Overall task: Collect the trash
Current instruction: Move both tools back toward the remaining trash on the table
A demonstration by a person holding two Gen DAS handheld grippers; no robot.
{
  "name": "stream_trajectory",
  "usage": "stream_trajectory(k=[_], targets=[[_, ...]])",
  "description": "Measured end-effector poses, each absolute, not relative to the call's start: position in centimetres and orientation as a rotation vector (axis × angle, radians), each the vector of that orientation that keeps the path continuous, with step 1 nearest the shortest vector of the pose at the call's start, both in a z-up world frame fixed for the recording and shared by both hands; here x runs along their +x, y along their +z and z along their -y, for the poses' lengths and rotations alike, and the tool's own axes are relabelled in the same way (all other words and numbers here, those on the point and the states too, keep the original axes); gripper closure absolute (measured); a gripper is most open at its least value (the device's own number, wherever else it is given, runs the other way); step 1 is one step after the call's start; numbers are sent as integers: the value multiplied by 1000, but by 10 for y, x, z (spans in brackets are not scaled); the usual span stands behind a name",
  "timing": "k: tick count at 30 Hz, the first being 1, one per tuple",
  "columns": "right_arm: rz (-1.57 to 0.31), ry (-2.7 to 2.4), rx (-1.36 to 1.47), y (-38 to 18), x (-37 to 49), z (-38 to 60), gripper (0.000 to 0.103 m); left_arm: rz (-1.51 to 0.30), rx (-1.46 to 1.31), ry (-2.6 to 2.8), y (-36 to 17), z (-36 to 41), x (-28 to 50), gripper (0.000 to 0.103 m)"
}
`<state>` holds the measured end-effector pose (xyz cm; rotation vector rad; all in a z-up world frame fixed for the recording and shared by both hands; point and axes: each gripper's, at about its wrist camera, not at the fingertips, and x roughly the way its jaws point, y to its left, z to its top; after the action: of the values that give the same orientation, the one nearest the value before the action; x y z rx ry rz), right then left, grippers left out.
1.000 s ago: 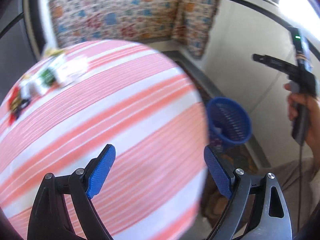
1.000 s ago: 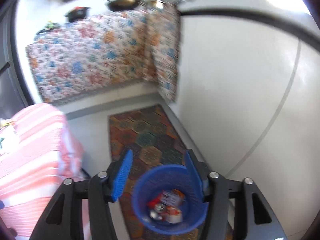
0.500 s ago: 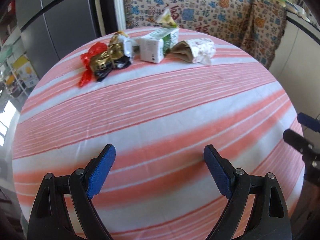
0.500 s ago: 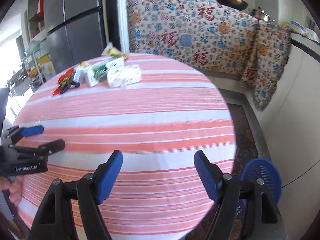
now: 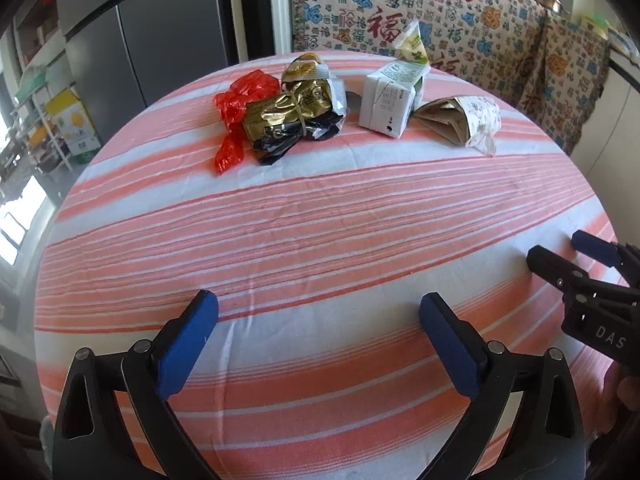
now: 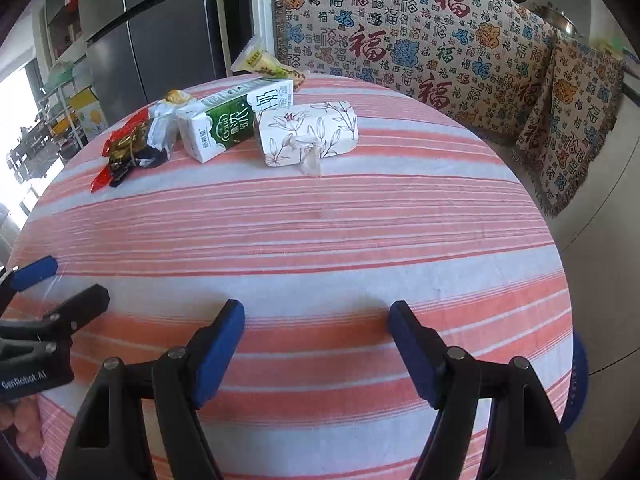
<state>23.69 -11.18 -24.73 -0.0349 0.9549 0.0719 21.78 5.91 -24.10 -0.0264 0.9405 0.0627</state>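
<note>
— Where's the rubbish, then?

— All at the far side of the round table (image 5: 320,240), in a loose row on the pink-and-white striped cloth. Furthest left is a crumpled red wrapper (image 5: 236,120), touching a gold and black foil packet (image 5: 288,120). Next comes a white and green milk carton (image 6: 228,120) lying on its side, and just beside that a floral tissue pack (image 6: 308,134) with a tissue poking out. Behind the carton a small yellow-green snack wrapper (image 6: 266,64) sticks up.

— And the grippers?

— Both well apart from the trash, over the near edge of the table. The left gripper (image 5: 318,332) has its blue pads spread wide with only cloth between them. The right gripper (image 6: 316,336) is the same, jaws parted and holding nothing (each one shows at the edge of the other's view, side by side).

— Anything else around?

— A blue basket (image 6: 578,384) peeks out below the table's right rim. Behind the table hangs a patterned cloth (image 6: 420,32) with red characters, and a dark fridge (image 5: 160,24) stands to the left.
</note>
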Motion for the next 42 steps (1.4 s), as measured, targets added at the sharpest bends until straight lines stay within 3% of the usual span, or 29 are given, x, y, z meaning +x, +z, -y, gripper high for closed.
stream_trajectory(k=[14,16,28,35,42], targets=[[-949,60,-26,-248,238,112,20,-943,-26,59,-240,-58,218,0],[-958,61,-24,-249,243,111,11,-943,-26,59,-240,-58,218,0],[-945,-56,56,-248,350,106,10,-942,-30,58,-239,-58,217,0],[-973,-182,75,-255,323,154,10,-942,-30,59,-240,-57,217,0],[-957,-106,45,-255,293,135,9,-941,-30,52,-239,-58,216,0]])
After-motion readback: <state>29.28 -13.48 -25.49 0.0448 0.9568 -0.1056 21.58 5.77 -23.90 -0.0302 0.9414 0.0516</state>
